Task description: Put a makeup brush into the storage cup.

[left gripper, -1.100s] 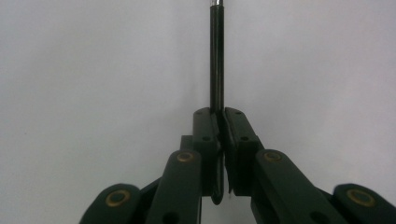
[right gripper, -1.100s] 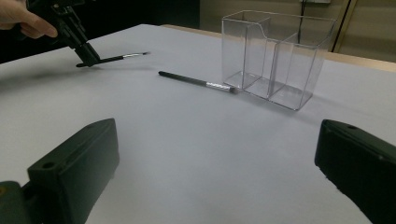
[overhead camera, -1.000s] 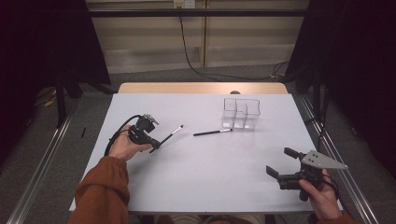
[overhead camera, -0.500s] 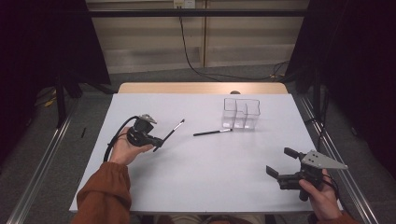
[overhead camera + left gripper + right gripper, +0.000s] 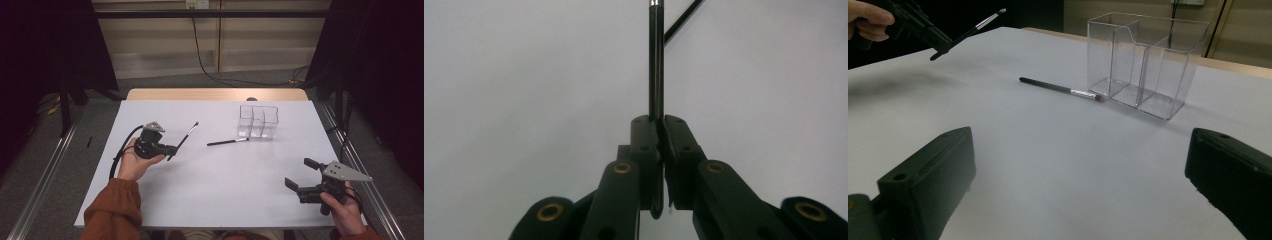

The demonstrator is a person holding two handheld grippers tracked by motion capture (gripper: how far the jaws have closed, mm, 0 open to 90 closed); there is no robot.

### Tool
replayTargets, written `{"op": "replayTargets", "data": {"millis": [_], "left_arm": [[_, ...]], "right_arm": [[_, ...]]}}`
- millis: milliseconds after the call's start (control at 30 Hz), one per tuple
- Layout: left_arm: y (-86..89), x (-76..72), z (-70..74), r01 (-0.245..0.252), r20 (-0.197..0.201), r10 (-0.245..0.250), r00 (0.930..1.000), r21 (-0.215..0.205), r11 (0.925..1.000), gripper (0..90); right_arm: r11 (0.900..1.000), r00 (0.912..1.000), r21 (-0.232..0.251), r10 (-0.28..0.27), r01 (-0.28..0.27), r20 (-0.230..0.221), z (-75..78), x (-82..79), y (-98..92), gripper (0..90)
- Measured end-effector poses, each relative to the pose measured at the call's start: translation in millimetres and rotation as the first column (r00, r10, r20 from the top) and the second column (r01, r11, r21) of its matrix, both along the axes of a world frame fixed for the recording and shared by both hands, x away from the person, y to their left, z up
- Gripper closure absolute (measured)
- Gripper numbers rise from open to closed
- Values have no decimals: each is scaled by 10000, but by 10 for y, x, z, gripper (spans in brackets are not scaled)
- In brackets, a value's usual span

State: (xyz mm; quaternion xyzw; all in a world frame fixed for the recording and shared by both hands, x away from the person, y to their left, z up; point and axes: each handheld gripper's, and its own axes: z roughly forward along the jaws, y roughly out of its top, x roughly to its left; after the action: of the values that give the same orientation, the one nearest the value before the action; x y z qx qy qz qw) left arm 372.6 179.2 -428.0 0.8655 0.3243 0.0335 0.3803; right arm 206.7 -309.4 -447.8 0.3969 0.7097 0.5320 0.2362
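My left gripper (image 5: 169, 151) has its jaws clenched on a makeup brush (image 5: 183, 140), left of the clear organizer (image 5: 258, 121); my right gripper (image 5: 300, 174) jaws stand released.

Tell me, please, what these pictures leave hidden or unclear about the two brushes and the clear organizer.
- Held brush: the left gripper view's top edge cuts off its bristle end; in the high view the bristles are too small to judge.
- Left gripper: its shut jaws cover the handle's lower end.
- Lying brush: its tip near the clear organizer is too small to tell contact.
- Right gripper: the view's edges crop its open jaws.
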Motion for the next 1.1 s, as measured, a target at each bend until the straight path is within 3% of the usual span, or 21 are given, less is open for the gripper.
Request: {"op": "replayTargets", "data": {"millis": [267, 533, 833, 1100], "left_arm": [[-7, -103, -34, -56, 310, 73, 9995, -557, 9984, 843], [16, -183, -35, -258, 778, 366, 9963, -1353, 9905, 843], [-9, -279, -36, -143, 1012, 334, 9943, -1835, 9829, 843], [-78, -347, -33, 90, 1383, 190, 9902, -1992, 9799, 843]], "right_arm": [[9999, 9999, 42, 142, -142, 65, 6, 13, 2, 0], [9997, 9999, 249, 74, -77, 133, 22, 37, 6, 0], [9992, 9994, 370, 171, -182, 305, 64, 108, 78, 0], [9981, 9980, 407, 451, -469, 438, 120, 135, 174, 0]]}}
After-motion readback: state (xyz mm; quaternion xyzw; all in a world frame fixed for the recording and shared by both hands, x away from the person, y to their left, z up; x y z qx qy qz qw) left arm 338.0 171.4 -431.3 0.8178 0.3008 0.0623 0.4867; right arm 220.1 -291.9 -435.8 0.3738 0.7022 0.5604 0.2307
